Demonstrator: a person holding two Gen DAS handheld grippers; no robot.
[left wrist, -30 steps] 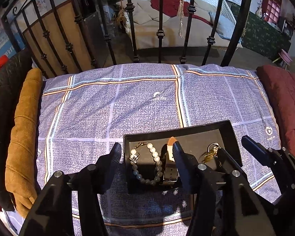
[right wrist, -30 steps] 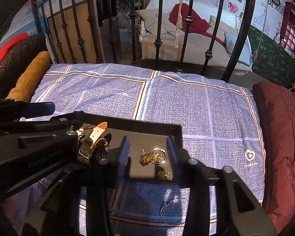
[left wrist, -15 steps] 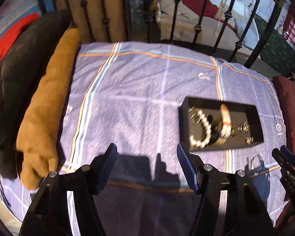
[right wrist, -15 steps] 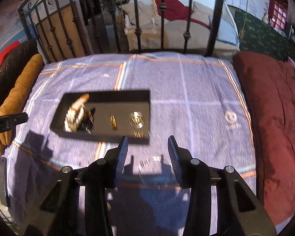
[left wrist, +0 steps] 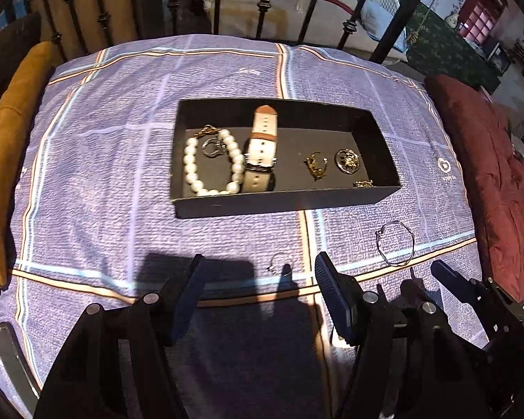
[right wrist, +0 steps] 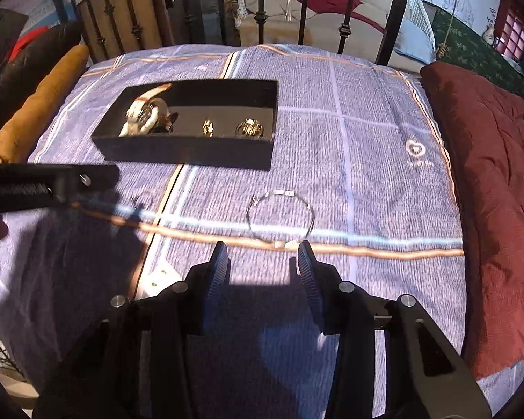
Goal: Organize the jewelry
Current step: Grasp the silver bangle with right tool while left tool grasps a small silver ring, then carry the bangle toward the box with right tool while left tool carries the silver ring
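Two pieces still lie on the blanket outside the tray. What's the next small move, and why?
Probably ease the right gripper forward and down onto the wire bangle. Its jaws are open and the bangle lies just ahead of its fingertips, outside the black tray. The small ring sits likewise before the open left gripper.

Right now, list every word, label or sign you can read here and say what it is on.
Nothing reads clearly.
Heart logo on the purple bedspread: the small text under it is too blurred.
Lettering on the far wall poster: cut off, unreadable.
Black tray, watch: no legible marks.
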